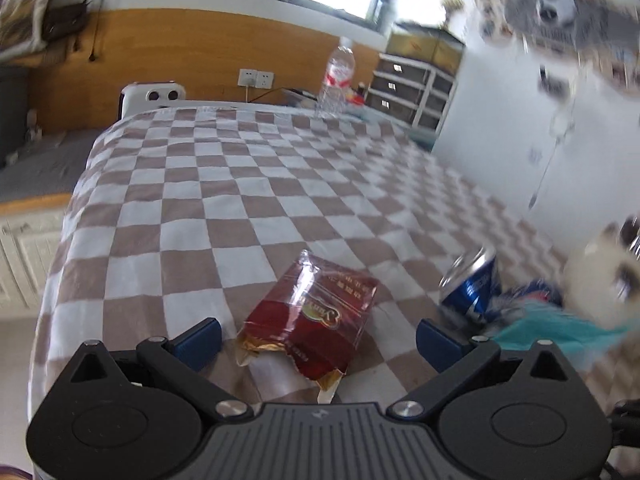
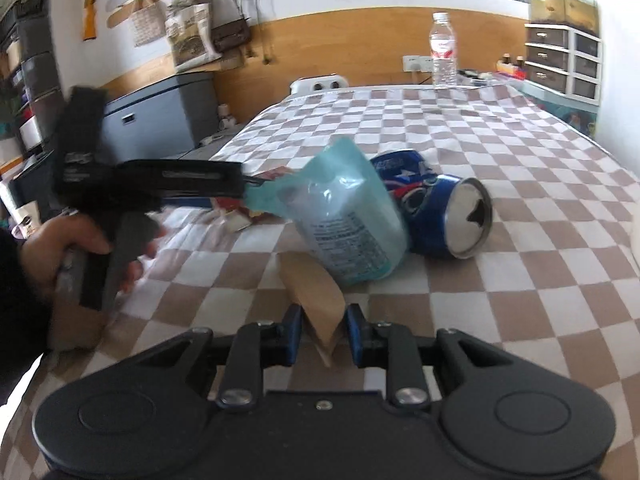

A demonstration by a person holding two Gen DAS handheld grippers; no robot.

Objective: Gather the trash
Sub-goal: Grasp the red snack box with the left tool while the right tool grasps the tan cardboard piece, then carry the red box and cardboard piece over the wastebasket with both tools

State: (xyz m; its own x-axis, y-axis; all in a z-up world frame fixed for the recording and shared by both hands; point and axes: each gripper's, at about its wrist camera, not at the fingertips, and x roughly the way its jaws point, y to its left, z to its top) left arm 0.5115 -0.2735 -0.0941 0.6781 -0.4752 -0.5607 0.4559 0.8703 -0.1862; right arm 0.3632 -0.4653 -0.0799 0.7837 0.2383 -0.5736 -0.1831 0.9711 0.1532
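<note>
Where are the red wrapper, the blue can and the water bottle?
red wrapper [image 1: 310, 320], left wrist view, middle of its face
blue can [image 2: 468, 218], right wrist view, silver top
water bottle [image 2: 443, 50], right wrist view, label

On the checked cloth [image 2: 480, 128] covering the worktop, a crushed can [image 2: 448, 216] is lying on its side, touching the plastic pouch [image 2: 348, 216] to its left. A torn snack wrapper [image 1: 312, 316] is lying left of the can, between the fingers of the left gripper [image 1: 318, 336]. A folded paper piece [image 2: 320, 300] is sitting between the right gripper [image 2: 320, 334] fingers, in front of the pouch. A water bottle [image 2: 443, 50] is standing at the far edge, drawers [image 2: 560, 60] behind to its right.
</note>
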